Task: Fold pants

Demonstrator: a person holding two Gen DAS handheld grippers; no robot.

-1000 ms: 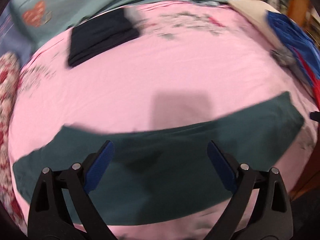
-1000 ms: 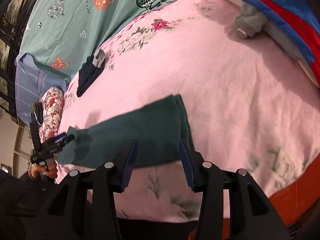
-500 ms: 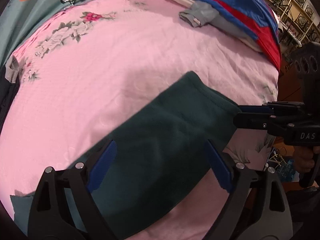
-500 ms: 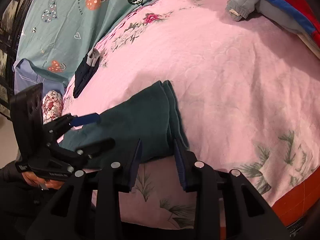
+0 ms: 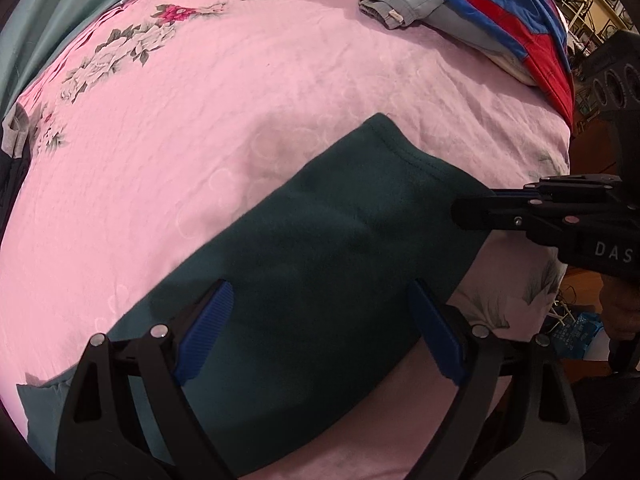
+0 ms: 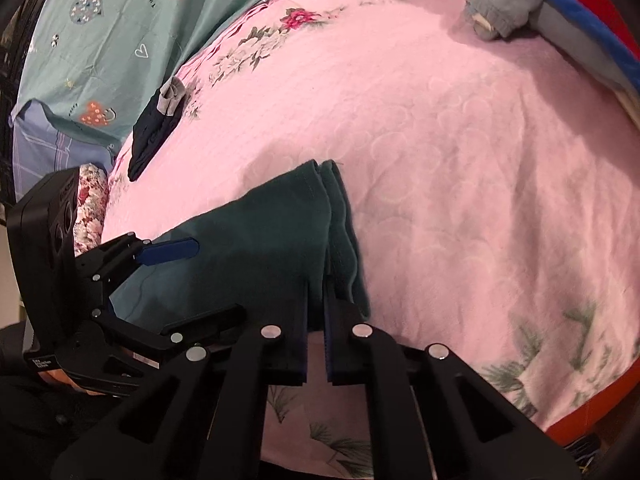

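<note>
Dark green pants point(image 5: 340, 248) lie in a long folded strip on the pink bedsheet point(image 5: 240, 120). My left gripper point(image 5: 318, 286) hangs open just above them, its blue pads point(image 5: 204, 328) spread wide over the cloth near one end. In the right wrist view the same pants point(image 6: 260, 240) run left from my right gripper point(image 6: 316, 286), whose jaws are closing tight with the layered end edge pinched between the pads. The right gripper point(image 5: 460, 210) also shows at the pants' corner in the left wrist view. The left gripper point(image 6: 200, 280) stands open at the left.
A folded dark navy garment point(image 6: 154, 136) lies further back on the sheet. A grey garment point(image 5: 396, 4) and a blue and red quilt point(image 5: 520, 32) sit at the far right edge. A teal patterned sheet point(image 6: 120, 20) and a floral pillow point(image 6: 90, 208) lie left.
My left gripper swung along the pants toward the end that the right gripper is at, then held still. The right gripper's jaws narrowed and closed on the pants' edge.
</note>
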